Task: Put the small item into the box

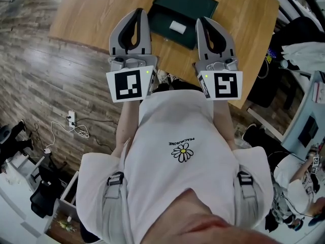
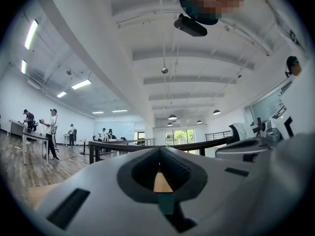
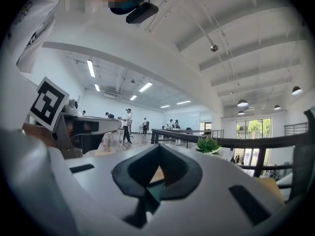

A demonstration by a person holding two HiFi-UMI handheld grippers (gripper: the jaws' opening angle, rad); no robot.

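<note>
A dark green box [image 1: 199, 4] lies on the wooden table [image 1: 101, 9], ahead of both grippers. A small white item [image 1: 178, 27] rests on its near part. My left gripper [image 1: 136, 12] is held level at the table's near edge, left of the box, jaws together with nothing between them. My right gripper [image 1: 203, 21] sits beside it, just right of the white item, also shut and empty. In the left gripper view the left gripper [image 2: 160, 154] shows closed tips, with a sliver of wood and green behind. The right gripper [image 3: 157, 149] looks the same in its own view.
The table's near edge runs under the grippers, with wood-plank floor below. A power strip with cables [image 1: 72, 120] lies on the floor at the left. A black railing [image 2: 123, 144], a potted plant [image 3: 207, 144] and distant people [image 2: 51, 127] show in the gripper views.
</note>
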